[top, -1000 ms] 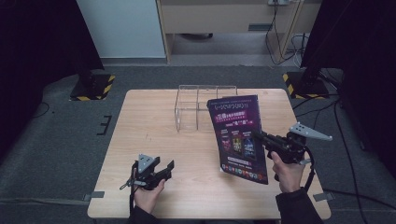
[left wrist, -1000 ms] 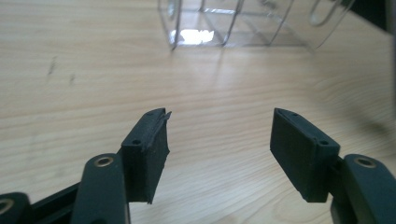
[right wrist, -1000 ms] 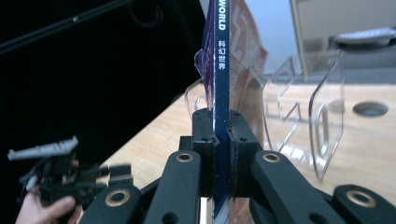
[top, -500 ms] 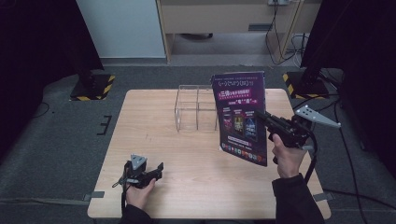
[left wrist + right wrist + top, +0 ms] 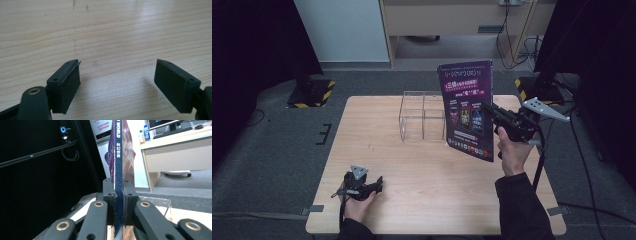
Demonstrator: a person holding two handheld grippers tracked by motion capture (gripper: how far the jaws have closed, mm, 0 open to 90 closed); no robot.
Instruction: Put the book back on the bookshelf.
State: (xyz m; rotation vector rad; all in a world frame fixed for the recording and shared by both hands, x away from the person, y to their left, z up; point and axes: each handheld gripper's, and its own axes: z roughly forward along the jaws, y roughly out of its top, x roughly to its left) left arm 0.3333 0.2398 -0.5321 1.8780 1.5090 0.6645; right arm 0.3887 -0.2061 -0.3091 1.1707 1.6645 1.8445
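Across the wooden desk [image 5: 432,165] from above, everything is laid out at once: the clear acrylic rack [image 5: 423,116] standing near the far middle, the purple magazine [image 5: 468,110] held upright in the air just right of it, and a tool in each hand. Over at the right edge, the right tool [image 5: 490,108] grips the magazine's right-hand edge, cover facing the camera, its lower corner hanging above the desk.

Switch to the right gripper view and you get what the overhead can't give: the magazine [image 5: 119,170] seen edge-on, spine lettering running up it, jaws pressed tight on either side of it at the right tool [image 5: 119,195]. A corner of the rack [image 5: 160,205] peeks in behind.

Down at the near left, the left tool [image 5: 374,184] rests low at the desk. Its own view settles the state: left tool [image 5: 117,82] jaws wide apart, bare wood grain [image 5: 105,30] between them, well apart from the magazine.
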